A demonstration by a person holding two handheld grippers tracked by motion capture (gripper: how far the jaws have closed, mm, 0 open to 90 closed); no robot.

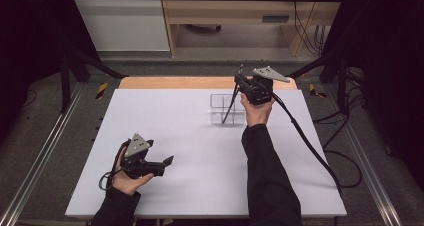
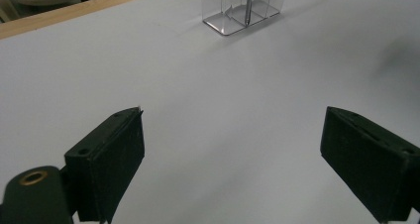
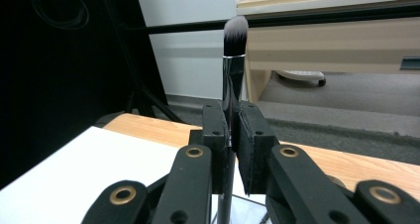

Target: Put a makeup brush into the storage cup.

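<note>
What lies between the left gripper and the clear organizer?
Bare white table top, seen in the left gripper view between the left gripper and the clear organizer.

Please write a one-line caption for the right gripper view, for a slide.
The right gripper, shut on a makeup brush, holds it bristles-up above the clear organizer.

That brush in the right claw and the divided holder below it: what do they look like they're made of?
Brush: glossy black handle, probably plastic or lacquered wood; a shiny metal-looking collar; soft bristles, dark with pale tips, likely synthetic. Holder: clear hard plastic, perhaps acrylic; you see the table through its walls, and the edges glint.
</note>
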